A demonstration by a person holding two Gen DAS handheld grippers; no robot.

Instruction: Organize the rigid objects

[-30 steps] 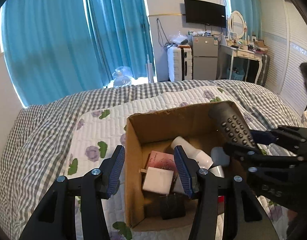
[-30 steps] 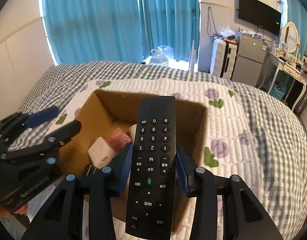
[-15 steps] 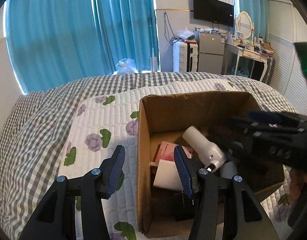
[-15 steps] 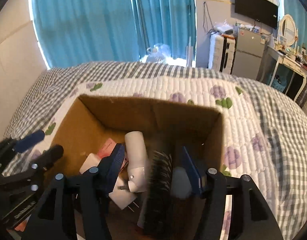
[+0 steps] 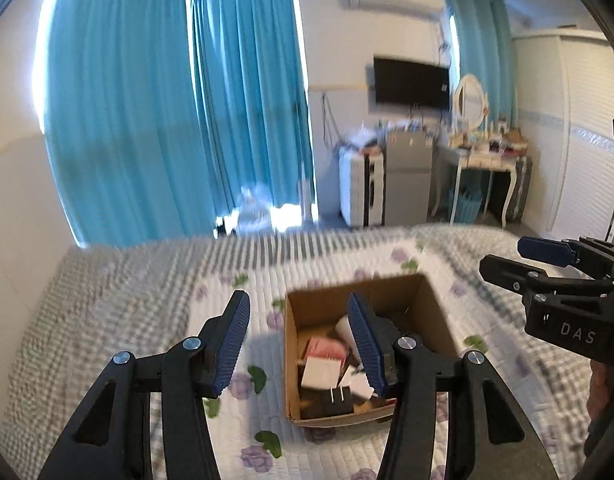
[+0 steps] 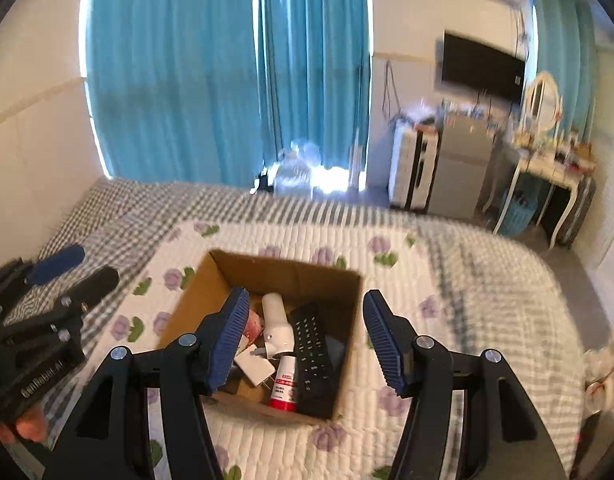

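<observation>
Everything here is placed against the cardboard box [image 6: 211, 280], which sits open-topped on the quilted bed [image 6: 447, 292]. The right gripper [image 6: 305, 338] hangs above the box with its jaws spread wide and nothing between them; the left gripper [image 5: 299, 346] hovers over the box's left wall, jaws likewise spread and empty. The black remote [image 6: 313, 344] lies inside the box along its right side, lengthwise from near the far wall to the near one. Beside it, toward the middle, stand or lean one white bottle [image 6: 277, 326] and one red-and-white tube [image 6: 283, 384]; toward the left wall sit one white plug adapter [image 6: 254, 366] and one pink packet [image 6: 254, 326], partly hidden behind the right gripper's left finger. The left view adds one dark charger block [image 5: 338, 400] with two prongs near the front wall; whether more lies beneath is not visible. So the count reads one box, one remote, and five smaller items, with no loose object visible on the quilt around the box. The risk, as I judge it, is a careless lowering: a finger could catch the box rim and tip or drag it on the soft bedding, or knock the leaning bottle onto the remote
</observation>
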